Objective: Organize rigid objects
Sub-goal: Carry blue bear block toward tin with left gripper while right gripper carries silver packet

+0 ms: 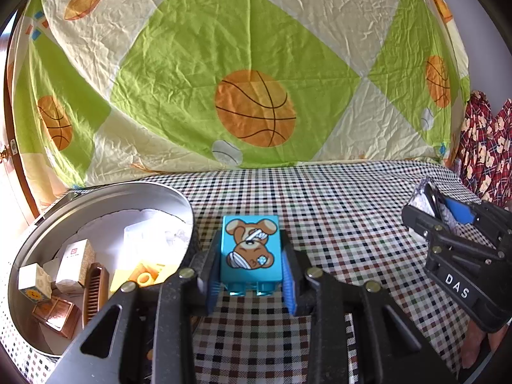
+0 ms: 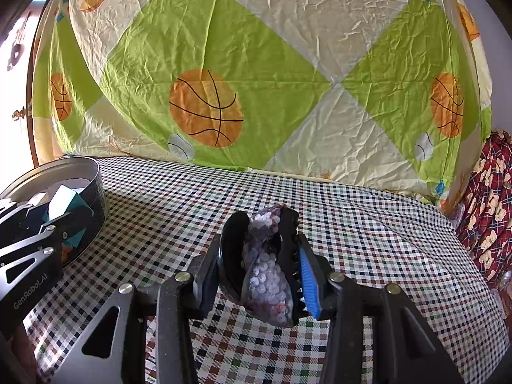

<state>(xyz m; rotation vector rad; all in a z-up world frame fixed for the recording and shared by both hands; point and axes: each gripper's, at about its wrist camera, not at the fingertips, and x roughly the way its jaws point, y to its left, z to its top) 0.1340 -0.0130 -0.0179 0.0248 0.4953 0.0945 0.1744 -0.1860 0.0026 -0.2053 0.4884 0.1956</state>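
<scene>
My left gripper [image 1: 252, 257] is shut on a turquoise toy block [image 1: 251, 249] with a bandaged bear printed on top, held just above the checked tablecloth beside the round metal tin [image 1: 96, 192]. The tin holds small boxes, a brown comb [image 1: 94, 288] and a yellow block. My right gripper [image 2: 260, 256] is shut on a black hair claw clip [image 2: 265, 265] covered with pale sequins, over the cloth. The right gripper [image 1: 448, 220] with its clip shows at the right of the left wrist view. The left gripper [image 2: 28, 240] shows at the left of the right wrist view, in front of the tin [image 2: 89, 176].
A wrinkled green and cream sheet with basketball prints [image 1: 256, 108] hangs behind the table. Red patterned fabric [image 2: 489, 204] lies at the table's right end. The checked cloth [image 2: 368, 224] stretches between the tin and that fabric.
</scene>
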